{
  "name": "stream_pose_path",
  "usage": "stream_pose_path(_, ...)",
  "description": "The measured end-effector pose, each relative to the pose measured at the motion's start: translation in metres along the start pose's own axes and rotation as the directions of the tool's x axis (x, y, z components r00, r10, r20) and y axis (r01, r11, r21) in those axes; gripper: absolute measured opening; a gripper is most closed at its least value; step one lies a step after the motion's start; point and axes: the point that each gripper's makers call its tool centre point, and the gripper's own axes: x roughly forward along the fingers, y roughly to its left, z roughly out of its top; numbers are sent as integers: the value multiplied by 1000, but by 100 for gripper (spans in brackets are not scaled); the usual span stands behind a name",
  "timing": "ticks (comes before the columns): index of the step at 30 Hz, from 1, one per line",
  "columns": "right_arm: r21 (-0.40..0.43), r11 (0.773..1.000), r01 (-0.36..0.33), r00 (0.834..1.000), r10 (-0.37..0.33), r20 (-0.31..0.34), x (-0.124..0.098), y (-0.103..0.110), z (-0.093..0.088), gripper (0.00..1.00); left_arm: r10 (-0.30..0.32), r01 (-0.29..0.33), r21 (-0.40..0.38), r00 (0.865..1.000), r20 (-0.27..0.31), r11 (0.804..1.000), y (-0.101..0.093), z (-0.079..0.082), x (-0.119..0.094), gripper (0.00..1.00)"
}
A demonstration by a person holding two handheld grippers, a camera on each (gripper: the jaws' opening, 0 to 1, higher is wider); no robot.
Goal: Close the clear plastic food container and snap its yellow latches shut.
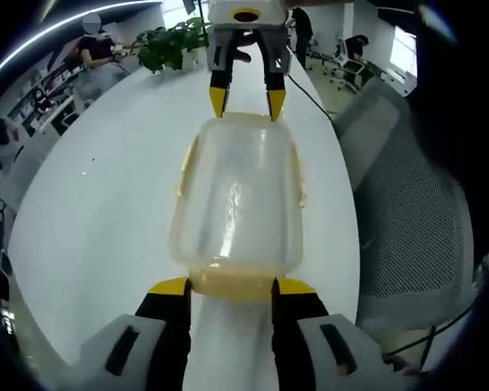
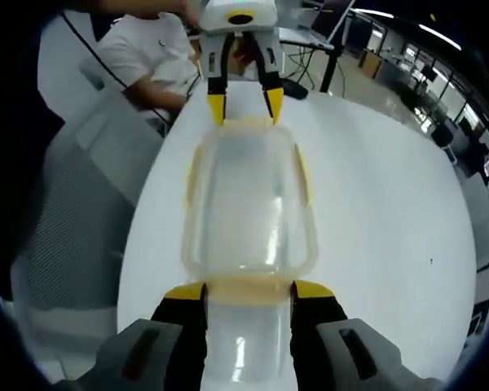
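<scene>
A clear plastic food container [image 1: 236, 199] [image 2: 248, 204] lies lengthwise on the white table [image 1: 98, 204] with its lid on top. Pale yellow latches run along its long sides [image 1: 182, 171] [image 2: 194, 175] and cap both short ends. My left gripper [image 1: 232, 287] has its jaws against either side of the near end latch [image 1: 232, 283]. It also comes in at the top of the right gripper view, as the left gripper [image 2: 244, 107]. My right gripper [image 2: 248, 292] clasps the opposite end latch [image 2: 248, 287] the same way, and faces me as the right gripper [image 1: 247, 102].
A grey mesh chair [image 1: 407, 212] [image 2: 73, 212] stands close to the table's edge beside the container. A potted plant [image 1: 171, 45] and a black cable [image 1: 310, 91] are at the table's far end. A person in a white shirt [image 2: 143, 49] sits nearby.
</scene>
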Motion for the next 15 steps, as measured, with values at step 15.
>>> stream_pose_path(15,4,1000,4,1000,-4,5,-17,1,-35,39,0,0,7,1000,-12,1000,-5,35,19,37)
